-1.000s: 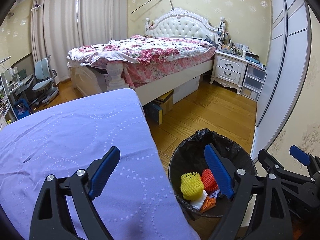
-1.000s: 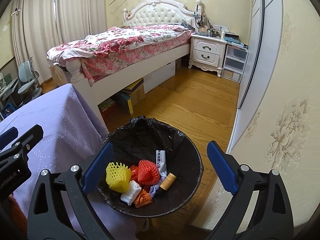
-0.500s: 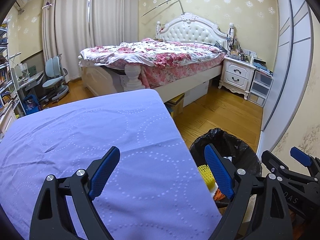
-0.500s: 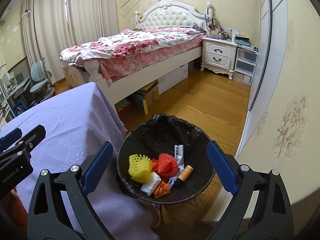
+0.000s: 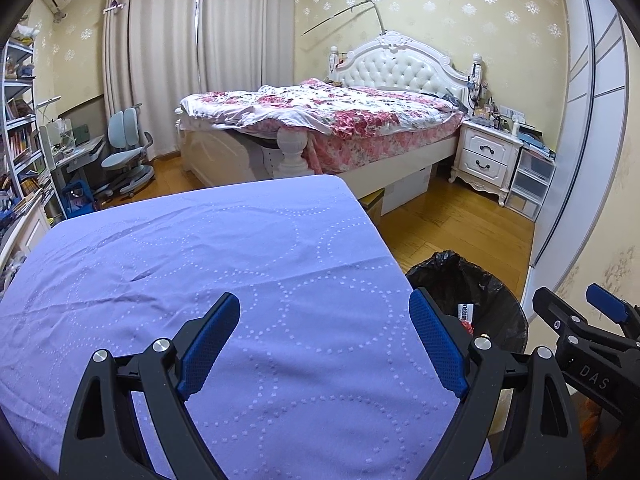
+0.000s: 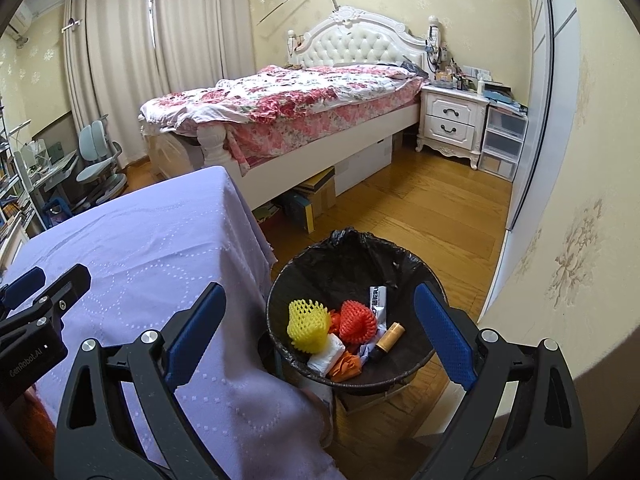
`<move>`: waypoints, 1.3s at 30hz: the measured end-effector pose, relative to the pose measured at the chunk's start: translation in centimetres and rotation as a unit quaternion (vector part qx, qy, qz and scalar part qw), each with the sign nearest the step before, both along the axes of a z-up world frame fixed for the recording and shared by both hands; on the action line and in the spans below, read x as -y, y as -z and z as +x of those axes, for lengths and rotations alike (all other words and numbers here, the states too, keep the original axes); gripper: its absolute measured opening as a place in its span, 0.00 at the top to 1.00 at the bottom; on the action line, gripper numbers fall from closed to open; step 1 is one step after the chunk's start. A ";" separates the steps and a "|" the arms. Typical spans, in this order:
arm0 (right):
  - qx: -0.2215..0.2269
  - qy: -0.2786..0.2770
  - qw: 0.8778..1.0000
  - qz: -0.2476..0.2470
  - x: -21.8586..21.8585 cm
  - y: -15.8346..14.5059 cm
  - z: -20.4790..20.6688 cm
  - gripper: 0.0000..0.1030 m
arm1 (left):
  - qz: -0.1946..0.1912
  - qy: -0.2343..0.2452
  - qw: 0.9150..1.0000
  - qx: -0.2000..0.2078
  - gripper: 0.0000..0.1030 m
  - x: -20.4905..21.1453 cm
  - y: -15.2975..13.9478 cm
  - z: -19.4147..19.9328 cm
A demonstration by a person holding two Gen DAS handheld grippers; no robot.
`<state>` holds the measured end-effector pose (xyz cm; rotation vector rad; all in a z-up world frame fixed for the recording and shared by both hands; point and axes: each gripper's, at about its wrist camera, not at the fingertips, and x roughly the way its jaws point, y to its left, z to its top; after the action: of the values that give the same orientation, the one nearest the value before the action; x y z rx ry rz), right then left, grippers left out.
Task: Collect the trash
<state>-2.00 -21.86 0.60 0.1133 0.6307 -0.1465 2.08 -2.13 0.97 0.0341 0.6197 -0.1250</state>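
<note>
A bin lined with a black bag (image 6: 348,264) (image 5: 480,276) stands on the floor beside the table. Inside lie a yellow foam net (image 6: 308,324), a red foam net (image 6: 358,320), a white wrapper (image 6: 378,300), a white wad (image 6: 326,354), an orange scrap (image 6: 348,364) and a small brown roll (image 6: 390,336). My left gripper (image 5: 324,340) hangs open above the purple tablecloth (image 5: 200,260) with nothing between its fingers. My right gripper (image 6: 320,332) is open too, over the bin, holding nothing. In the left wrist view, the right gripper (image 5: 580,320) shows at the edge.
A bed (image 5: 340,120) with a floral quilt fills the far side. A white nightstand (image 6: 452,120) and plastic drawers (image 6: 502,140) stand by the wall. Boxes (image 6: 312,200) sit under the bed. A desk chair (image 5: 124,148) and shelves (image 5: 20,140) are at the left. Wooden floor (image 6: 420,208) surrounds the bin.
Both grippers have drawn back and to the left with their jaws unchanged. In the left view the tablecloth now fills the space between the fingers and the bin has slid to the right.
</note>
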 end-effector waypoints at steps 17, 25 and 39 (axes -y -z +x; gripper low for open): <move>0.007 -0.005 1.000 -0.004 -0.4 -0.5 -0.9 0.10 | -0.005 -0.005 1.000 0.009 0.16 -0.9 -0.4 -0.6; 0.007 -0.005 1.000 -0.004 -0.6 -0.5 -0.9 0.10 | -0.005 -0.005 1.000 0.008 0.16 -0.9 -0.3 -0.6; 0.007 -0.005 1.000 -0.005 -0.6 -0.5 -0.8 0.10 | -0.005 -0.005 1.000 0.008 0.16 -1.0 -0.3 -0.6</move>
<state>-2.85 -21.22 1.08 0.1009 0.6173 -0.1390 1.53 -1.15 1.30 0.0218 0.6029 -0.1185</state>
